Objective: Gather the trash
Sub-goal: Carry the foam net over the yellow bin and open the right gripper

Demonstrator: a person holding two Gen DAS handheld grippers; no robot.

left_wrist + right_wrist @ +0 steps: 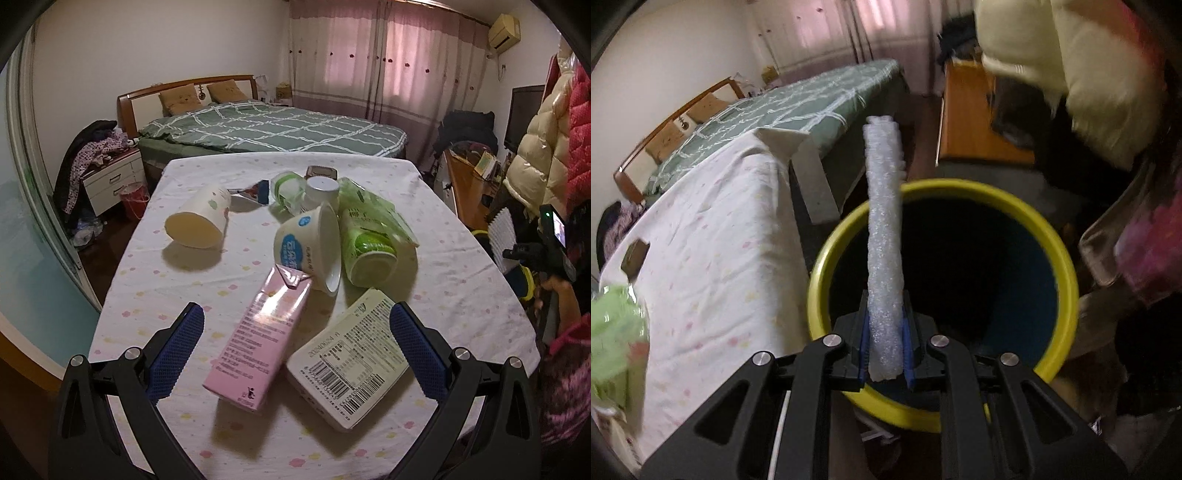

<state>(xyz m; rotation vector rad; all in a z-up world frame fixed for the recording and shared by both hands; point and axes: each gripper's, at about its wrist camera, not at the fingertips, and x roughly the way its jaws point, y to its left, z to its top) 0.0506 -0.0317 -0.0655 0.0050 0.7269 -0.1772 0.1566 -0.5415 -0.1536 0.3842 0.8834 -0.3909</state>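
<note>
My right gripper [885,326] is shut on a white foam sheet [884,236] seen edge-on, hanging over the mouth of a yellow-rimmed bin [1067,266]. In the left wrist view that foam sheet [501,236] and the bin's yellow rim [526,284] show off the table's right edge. My left gripper [295,325] is open above the table, with a pink carton [255,343] and a white labelled box [351,362] lying between its fingers. Beyond them lie a white-and-blue cup [308,247], a green cup [365,251], a cream paper cup [199,221] and green wrappers [373,203].
The table wears a white flowered cloth [147,280]. A bed [273,129] stands behind it, a wooden desk [469,184] and hanging coats [546,147] at the right. A person's sleeve [569,369] is at the right edge. More small trash [291,188] lies mid-table.
</note>
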